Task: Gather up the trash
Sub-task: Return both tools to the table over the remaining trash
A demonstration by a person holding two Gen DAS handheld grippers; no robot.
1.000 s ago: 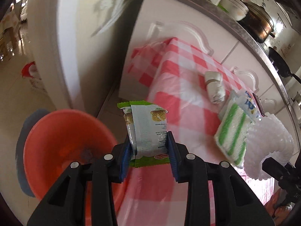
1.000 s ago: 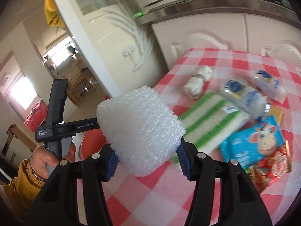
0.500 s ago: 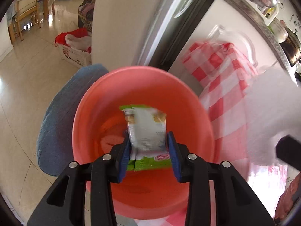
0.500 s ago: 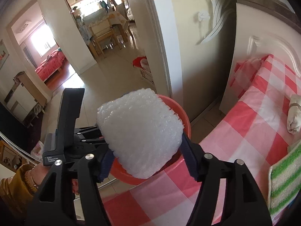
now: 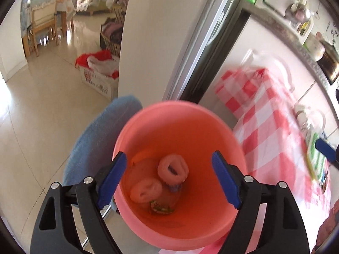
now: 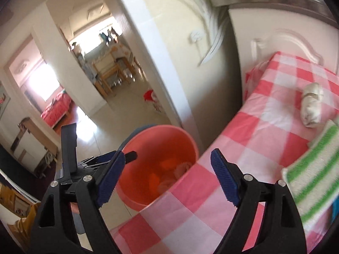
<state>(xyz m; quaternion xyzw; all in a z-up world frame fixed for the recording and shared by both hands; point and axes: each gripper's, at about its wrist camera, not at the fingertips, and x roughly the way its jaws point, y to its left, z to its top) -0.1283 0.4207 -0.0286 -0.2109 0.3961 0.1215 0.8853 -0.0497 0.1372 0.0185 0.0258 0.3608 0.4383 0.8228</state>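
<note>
A salmon-pink bin stands on a blue stool beside the table. Inside it lie two rolled foam pieces and a snack wrapper. My left gripper hovers over the bin's mouth, its jaws opening with nothing between them. In the right wrist view the same bin sits past the edge of the red-checked table. My right gripper hangs over that edge, jaws opening and empty. A crumpled white wad and a green-striped cloth lie on the table.
The blue stool seat pokes out left of the bin. White cabinet doors back the table. A box of red and white items sits on the tiled floor by the door frame. The other gripper shows at left.
Both grippers swung from the table to the bin and opened. The green snack wrapper left my left gripper and the white foam roll left my right one; both now lie in the bin.
</note>
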